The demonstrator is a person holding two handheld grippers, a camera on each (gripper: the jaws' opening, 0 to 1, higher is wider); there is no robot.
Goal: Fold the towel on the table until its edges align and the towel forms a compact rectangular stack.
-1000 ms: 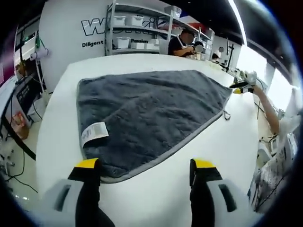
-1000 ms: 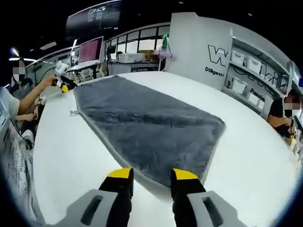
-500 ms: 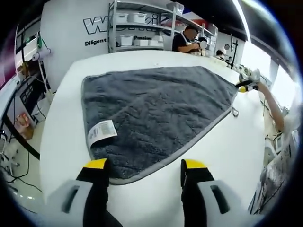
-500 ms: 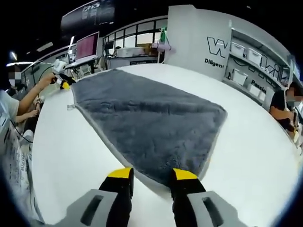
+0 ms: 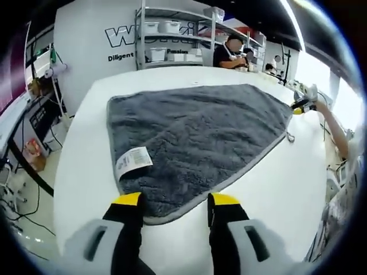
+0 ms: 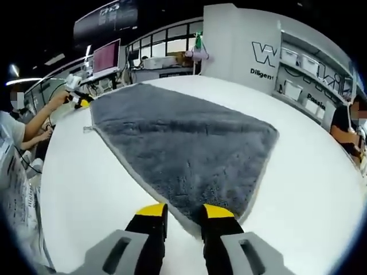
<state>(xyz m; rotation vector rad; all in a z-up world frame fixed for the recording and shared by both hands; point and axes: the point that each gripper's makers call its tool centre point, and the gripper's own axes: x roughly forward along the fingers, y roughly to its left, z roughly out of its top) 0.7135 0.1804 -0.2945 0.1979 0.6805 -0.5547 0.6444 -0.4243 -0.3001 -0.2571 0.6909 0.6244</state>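
A grey towel lies spread flat on the white table, with a white label near its close corner. In the left gripper view, my left gripper stands open, its yellow-tipped jaws on either side of that corner's hem. My right gripper appears small at the towel's far right corner, held by a hand. In the right gripper view, the towel runs away from my right gripper, whose jaws stand narrowly apart around its corner. The left gripper is at the far left corner.
Shelves with white bins and a lettered wall stand behind the table. A person sits at the back. A desk with a monitor lies beyond the far edge. Bare table surface flanks the towel.
Both pairs of jaws have narrowed around their towel corners, the left one clearly more. Both cameras have moved slightly closer to the towel, which has stayed flat.
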